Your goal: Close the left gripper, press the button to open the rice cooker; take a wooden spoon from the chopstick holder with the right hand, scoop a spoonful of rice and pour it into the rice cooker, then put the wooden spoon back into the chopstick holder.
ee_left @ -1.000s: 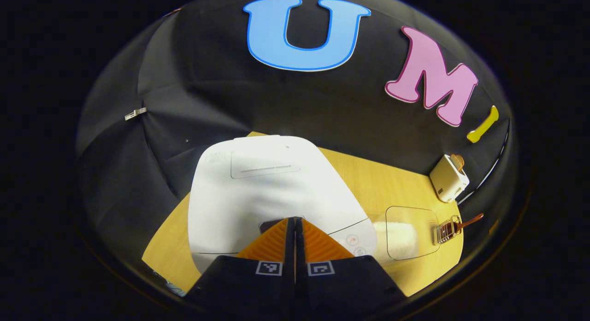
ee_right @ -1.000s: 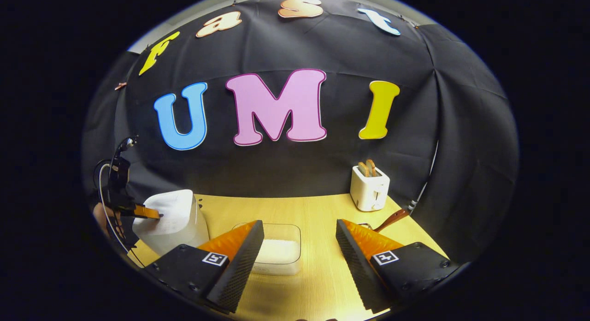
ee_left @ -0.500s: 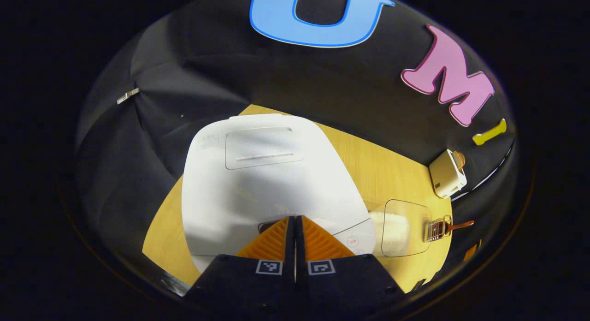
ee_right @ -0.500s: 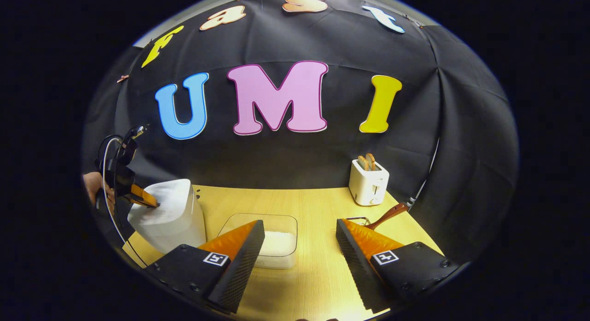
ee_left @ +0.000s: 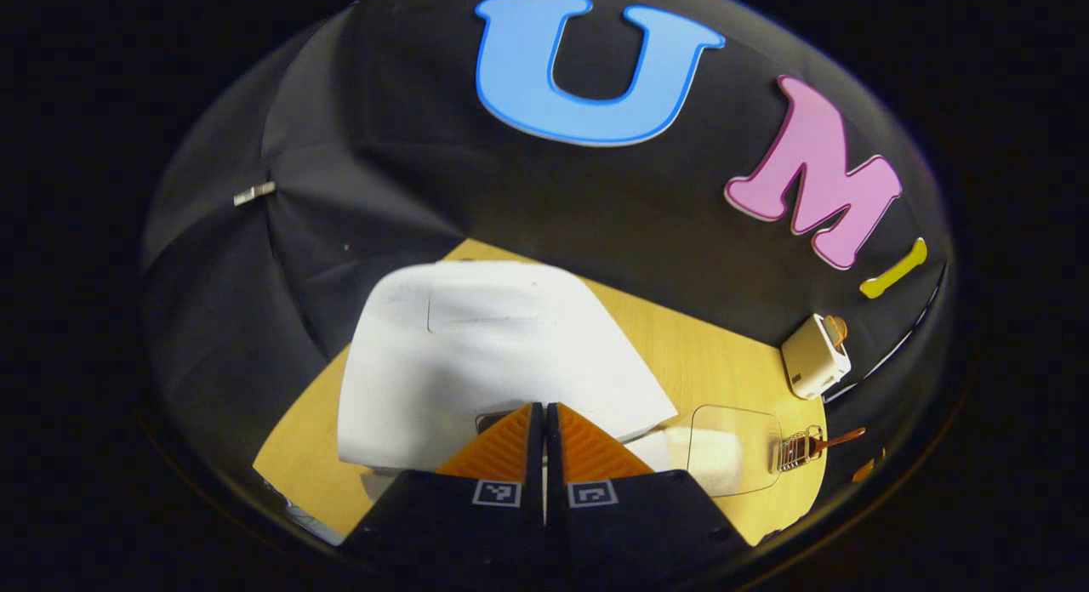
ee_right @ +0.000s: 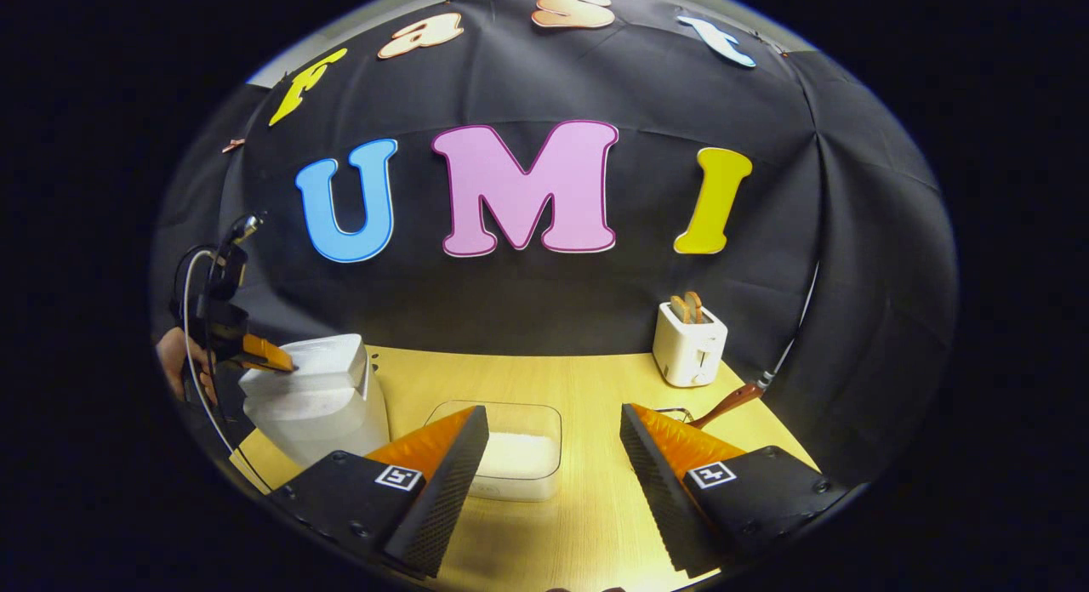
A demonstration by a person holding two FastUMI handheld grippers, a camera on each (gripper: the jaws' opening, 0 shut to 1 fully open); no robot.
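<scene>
Taking the rice cooker (ee_left: 476, 354) as the landmark: nearest in the left gripper view, the left gripper (ee_left: 544, 422) has its two fingers pressed flat together with nothing between them, tips on the dark button (ee_left: 489, 420) at the cooker's front edge. The lid (ee_right: 319, 358) looks lifted a little off the body at the front, blurred in the left gripper view, so the latch seems to have let go. To do this step well, the press should stay short and straight down, then the tips should draw clear so the lid can swing without striking them.

To the right of the cooker sits the clear rice box (ee_right: 515, 456), rice in its bottom. The right gripper (ee_right: 553, 456) hangs in front of that box, jaws wide apart and empty. Farther right of the cooker stands the wire chopstick holder (ee_left: 793, 452) with the wooden spoon (ee_right: 723, 405) leaning in it, handle up. Farthest from the cooker, by the wall, is the toaster (ee_right: 687, 341).
</scene>
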